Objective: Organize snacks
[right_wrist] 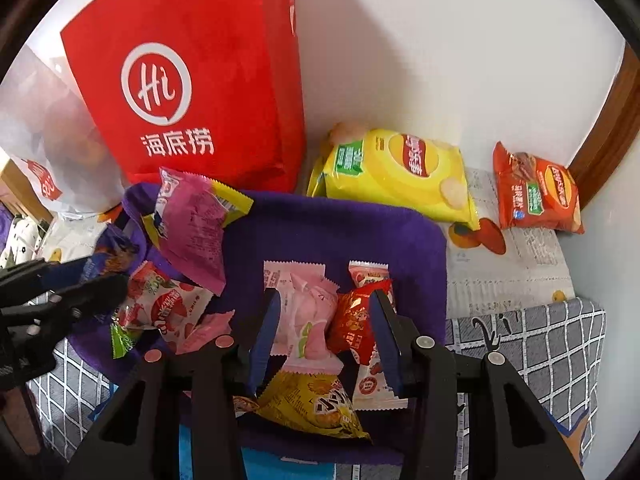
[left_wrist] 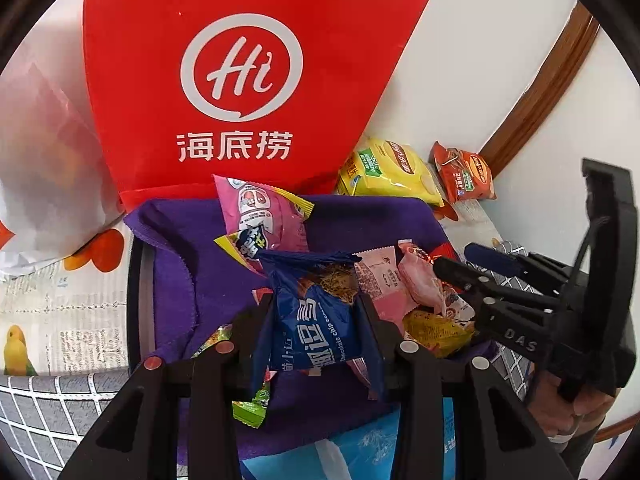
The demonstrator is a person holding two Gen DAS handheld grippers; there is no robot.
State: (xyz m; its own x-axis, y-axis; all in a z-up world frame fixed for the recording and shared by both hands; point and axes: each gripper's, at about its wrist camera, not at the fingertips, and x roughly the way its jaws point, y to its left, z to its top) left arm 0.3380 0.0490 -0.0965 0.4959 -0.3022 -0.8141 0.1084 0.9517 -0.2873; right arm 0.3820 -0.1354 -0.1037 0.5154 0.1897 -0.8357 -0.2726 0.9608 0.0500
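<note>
The left gripper [left_wrist: 316, 320] clamps a blue cookie packet [left_wrist: 316, 312] between its fingers, holding it upright above a purple cloth [left_wrist: 180, 264]; the wrapper is glossy, crinkled at the top, with white lettering. The right gripper [right_wrist: 324, 336] has its fingers spread wide on either side of a pale pink packet [right_wrist: 308, 320] and a small red packet [right_wrist: 356, 316], pinching neither. A yellow packet [right_wrist: 316, 408] lies nearest under it on the same cloth.

Farther along the cloth rest a red-and-white strawberry packet [right_wrist: 168, 308] and a large pink packet [right_wrist: 192, 232] with yellow ends. Beyond the cloth's far edge, two chip bags lie on the printed table cover [right_wrist: 520, 280]: one yellow chip bag [right_wrist: 396, 176], one orange chip bag [right_wrist: 536, 192]. One red shopping bag [right_wrist: 192, 80] stands against the white wall [right_wrist: 440, 40], with a translucent plastic bag [right_wrist: 44, 132] to its left.
</note>
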